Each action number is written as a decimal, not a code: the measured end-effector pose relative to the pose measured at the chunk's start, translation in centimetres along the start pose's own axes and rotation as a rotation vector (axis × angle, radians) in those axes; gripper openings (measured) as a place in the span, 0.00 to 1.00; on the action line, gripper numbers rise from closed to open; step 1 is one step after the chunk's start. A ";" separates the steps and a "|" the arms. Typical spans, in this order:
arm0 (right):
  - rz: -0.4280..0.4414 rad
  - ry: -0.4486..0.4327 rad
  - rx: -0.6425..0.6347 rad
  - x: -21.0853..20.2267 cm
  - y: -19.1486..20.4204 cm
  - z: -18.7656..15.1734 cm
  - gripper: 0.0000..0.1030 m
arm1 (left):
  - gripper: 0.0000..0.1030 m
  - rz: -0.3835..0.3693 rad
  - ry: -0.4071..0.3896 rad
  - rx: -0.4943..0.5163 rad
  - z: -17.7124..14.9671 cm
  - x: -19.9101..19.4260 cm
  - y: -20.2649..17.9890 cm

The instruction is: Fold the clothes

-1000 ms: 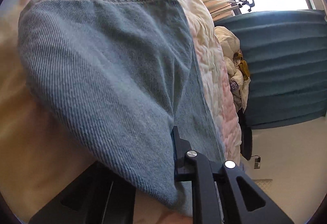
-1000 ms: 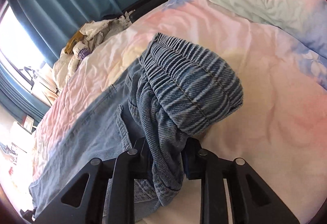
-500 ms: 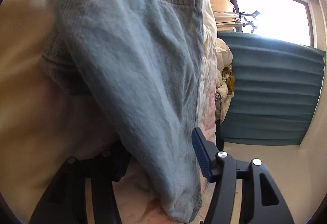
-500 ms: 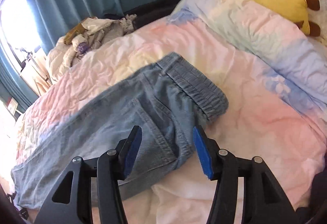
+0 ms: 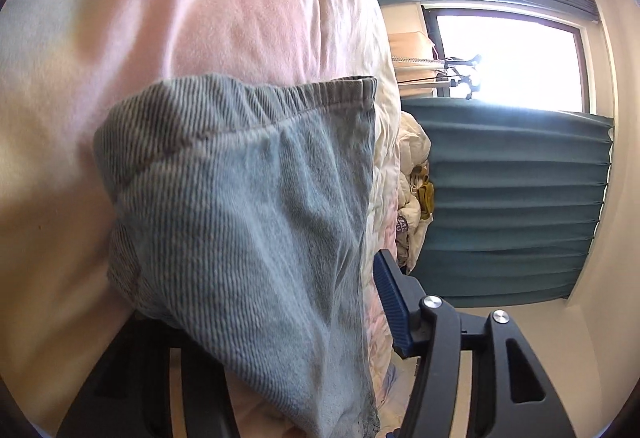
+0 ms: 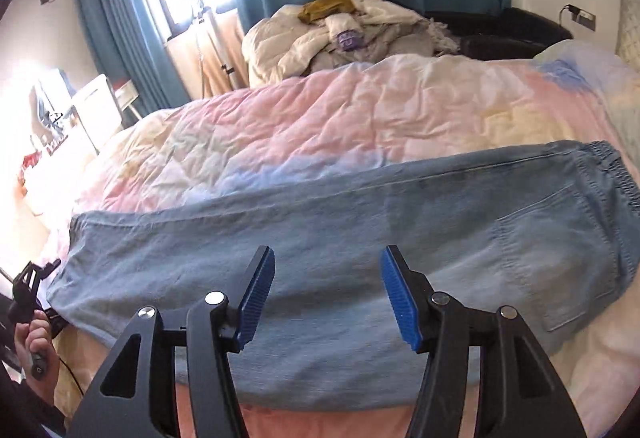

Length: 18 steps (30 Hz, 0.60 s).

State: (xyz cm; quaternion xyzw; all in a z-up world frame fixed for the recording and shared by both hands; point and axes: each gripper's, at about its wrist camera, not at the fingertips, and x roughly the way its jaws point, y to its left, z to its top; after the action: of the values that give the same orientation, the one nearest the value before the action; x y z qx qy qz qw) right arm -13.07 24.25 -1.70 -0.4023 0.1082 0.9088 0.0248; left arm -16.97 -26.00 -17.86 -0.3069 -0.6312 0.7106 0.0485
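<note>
The jeans (image 6: 320, 278) lie flat across the bed (image 6: 340, 126), filling the lower middle of the right wrist view, folded lengthwise with the waistband at the right edge of the frame and the leg hems at the far left. In the left wrist view the hem end (image 5: 248, 222) fills the centre and drapes over the left hand-held gripper (image 5: 320, 322).

That gripper's jaws are closing, with the cloth between them; one blue pad shows clear of the denim at lower right, the other is hidden under it, so I judge nothing is clamped yet. The right hand-held gripper (image 6: 326, 298) hovers above the middle of the jeans, jaws parted and opening, nothing between them.

The main risk, as I read it, is the hem: loose denim hanging over the left gripper may drag and spoil the lengthwise fold if the hand pulls away, or be caught as a single layer if it bites. The right gripper, picking mid-leg, could likewise pinch only the top layer, or snag the quilt beneath. The clothes pile (image 6: 344, 34) at the upper centre sits well apart and poses no trouble.
</note>
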 end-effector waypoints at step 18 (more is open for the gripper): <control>0.105 0.160 0.099 9.9 2.3 -2.0 0.54 | 0.17 0.025 -0.093 0.156 0.0 1.1 -3.3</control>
State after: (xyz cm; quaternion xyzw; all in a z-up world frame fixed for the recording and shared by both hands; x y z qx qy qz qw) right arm -18.62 21.19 -9.93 -0.4654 0.1753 0.8675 -0.0119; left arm -18.88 -24.85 -15.24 -0.2768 -0.5716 0.7717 0.0339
